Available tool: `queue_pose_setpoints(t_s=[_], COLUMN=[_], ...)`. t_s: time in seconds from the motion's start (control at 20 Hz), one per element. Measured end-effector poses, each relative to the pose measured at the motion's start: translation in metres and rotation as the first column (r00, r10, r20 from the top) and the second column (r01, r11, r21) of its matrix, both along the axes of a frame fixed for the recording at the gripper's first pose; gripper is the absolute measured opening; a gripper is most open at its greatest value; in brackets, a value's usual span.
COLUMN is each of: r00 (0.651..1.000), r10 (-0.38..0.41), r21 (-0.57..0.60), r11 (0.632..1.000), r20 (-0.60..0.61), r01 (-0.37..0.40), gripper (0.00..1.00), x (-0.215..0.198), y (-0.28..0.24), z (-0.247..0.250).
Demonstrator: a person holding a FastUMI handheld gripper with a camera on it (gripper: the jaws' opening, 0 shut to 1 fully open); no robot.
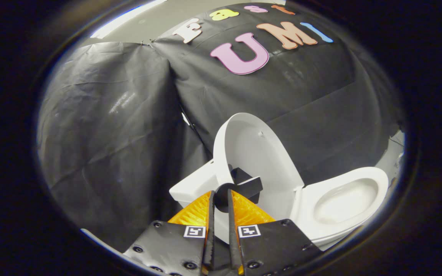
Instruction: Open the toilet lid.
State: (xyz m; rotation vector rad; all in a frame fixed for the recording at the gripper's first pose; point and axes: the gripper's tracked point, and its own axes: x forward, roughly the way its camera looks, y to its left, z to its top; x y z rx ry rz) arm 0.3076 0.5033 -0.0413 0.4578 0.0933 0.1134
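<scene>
White plastic makes up the toilet lid (261, 161), which stands raised, close to upright, its inner face turned toward the open bowl. It rises just ahead of the jaws, from about 12 o'clock to 1 o'clock of the fingertips. A dark knob-like handle (240, 188) is fixed on the lid's near rim, with a round black part and a blocky black part beside it. The gripper (221, 199) has its jaws nearly together, with a narrow slit between them, and the round part of the handle sits right at their tips; whether both fingers (196, 212) actually press on it cannot be told, since the contact spot is hidden by the tips themselves.

At 3 o'clock of the jaws lies the toilet seat (376, 180), a white ring flat over the bowl (345, 203), whose pale hollow is exposed. At 10 o'clock of the tips, just beside the lid's rim, a white boxy part of the toilet body (190, 186) shows. Black cloth (109, 126), creased and shiny in places, hangs behind everything as the booth wall.
</scene>
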Motion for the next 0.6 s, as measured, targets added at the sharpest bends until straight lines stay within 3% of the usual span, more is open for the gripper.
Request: queue_pose_setpoints(t_s=[0.2, 0.3, 0.4, 0.6], r00=[0.998, 0.997, 0.997, 0.995], r10=[0.059, 0.077, 0.076, 0.072], r21=[-0.031, 0.007, 0.03, -0.005], r11=[0.998, 0.997, 0.997, 0.997], r20=[-0.006, 0.015, 0.031, 0.074], r01=[-0.059, -0.077, -0.077, -0.072], gripper=[0.16, 0.16, 0.11, 0.09], x=[0.005, 0.008, 0.009, 0.004], y=[0.022, 0.027, 0.025, 0.012], z=[-0.004, 0.002, 0.006, 0.021])
